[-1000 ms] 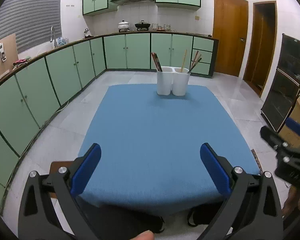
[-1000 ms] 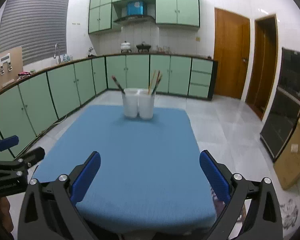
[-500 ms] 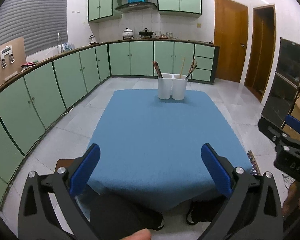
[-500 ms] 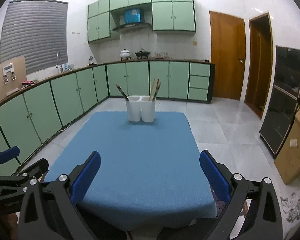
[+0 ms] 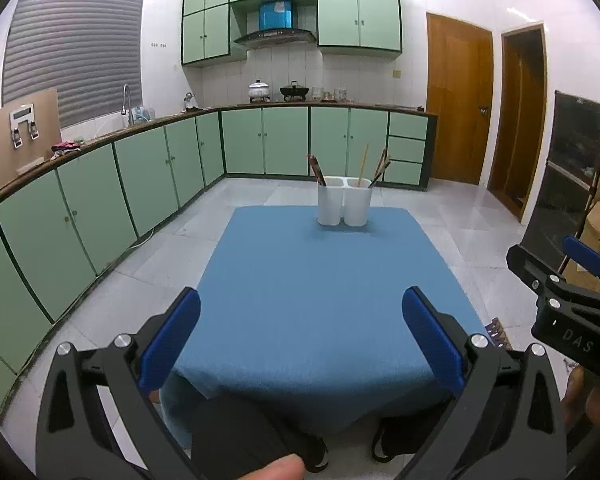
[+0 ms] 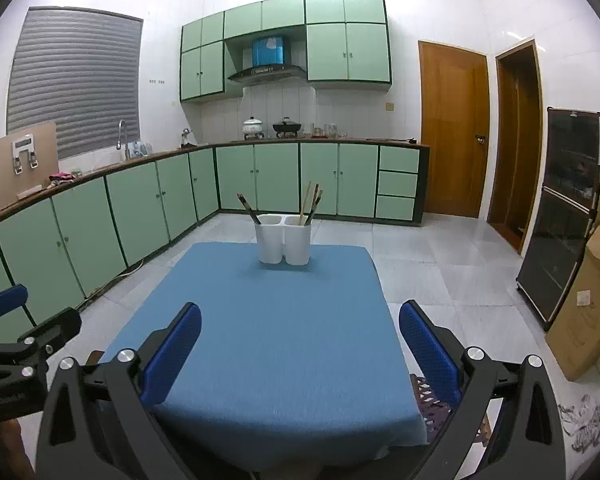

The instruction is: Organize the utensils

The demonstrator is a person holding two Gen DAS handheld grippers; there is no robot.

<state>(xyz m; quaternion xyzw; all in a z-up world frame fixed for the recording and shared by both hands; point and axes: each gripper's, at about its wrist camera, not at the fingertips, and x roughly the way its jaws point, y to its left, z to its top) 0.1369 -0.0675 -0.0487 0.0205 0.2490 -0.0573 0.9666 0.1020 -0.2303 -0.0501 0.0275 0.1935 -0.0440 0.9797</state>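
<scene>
You have drawn both tongs, left [image 5: 300, 332] and right [image 6: 300, 340], back from the holder [image 6: 284, 242], jaws apart and empty; utensils look sorted.

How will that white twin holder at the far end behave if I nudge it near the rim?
The white twin holder is tall on a narrow base, so it may tip. Its chopsticks lean loose, so they probably rattle or shift. The blue cloth beneath likely drags rather than letting it slide.
</scene>
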